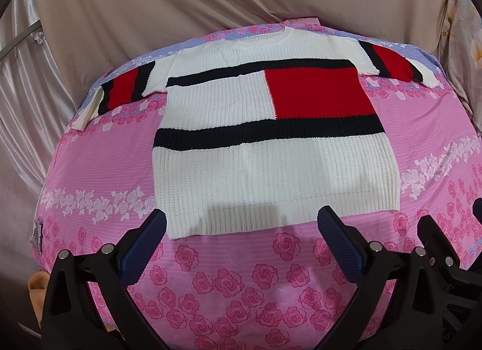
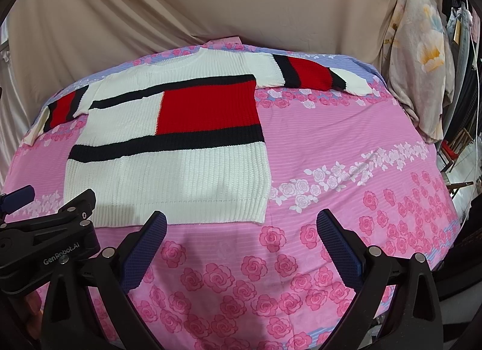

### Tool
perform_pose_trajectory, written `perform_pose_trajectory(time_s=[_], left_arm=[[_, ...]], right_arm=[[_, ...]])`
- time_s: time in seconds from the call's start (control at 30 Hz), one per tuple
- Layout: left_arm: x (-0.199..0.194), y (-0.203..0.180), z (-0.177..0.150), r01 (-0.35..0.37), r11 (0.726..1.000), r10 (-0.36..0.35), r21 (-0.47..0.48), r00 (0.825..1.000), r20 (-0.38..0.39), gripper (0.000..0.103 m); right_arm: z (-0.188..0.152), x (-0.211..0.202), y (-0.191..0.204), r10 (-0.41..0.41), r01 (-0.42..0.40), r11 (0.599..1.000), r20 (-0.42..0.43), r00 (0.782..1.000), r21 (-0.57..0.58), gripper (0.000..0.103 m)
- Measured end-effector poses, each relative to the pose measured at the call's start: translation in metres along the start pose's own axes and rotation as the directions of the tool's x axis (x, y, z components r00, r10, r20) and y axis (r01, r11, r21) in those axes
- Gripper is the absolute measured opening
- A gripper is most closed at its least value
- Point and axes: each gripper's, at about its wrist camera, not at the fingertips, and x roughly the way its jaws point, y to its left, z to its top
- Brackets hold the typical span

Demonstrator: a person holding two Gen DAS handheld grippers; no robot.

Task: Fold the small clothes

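We see a pink rose-print sheet (image 1: 90, 169) with the sweater (image 1: 259, 145) spread flat on it, sleeves out. Our left gripper (image 1: 241, 223) and right gripper (image 2: 241, 223) hover near its hem, fingers apart, empty.

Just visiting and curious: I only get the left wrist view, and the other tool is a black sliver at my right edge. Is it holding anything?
Observer: No. The right gripper is open and empty, pointed at the near right corner of the sweater, with the pink sheet under it.
Operator: Does my own tool carry any markings?
Observer: Yes. The right wrist view shows white lettering, GenRobot.AI, on the body of the left gripper.
Operator: What lies past the sheet's right side?
Observer: Hanging clothes, beyond the floral cloth.
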Motion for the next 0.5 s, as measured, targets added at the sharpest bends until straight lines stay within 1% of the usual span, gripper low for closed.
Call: perform_pose_trajectory(time_s=[0.5], left_arm=[[0.0,-0.0005,-0.0001,-0.001,1.0,0.001,0.0,1.0,0.0,0.098]], right_arm=[[0.0007,0.0012,-0.0006,0.001,-0.001,1.0,-0.002,1.0,0.001,0.098]])
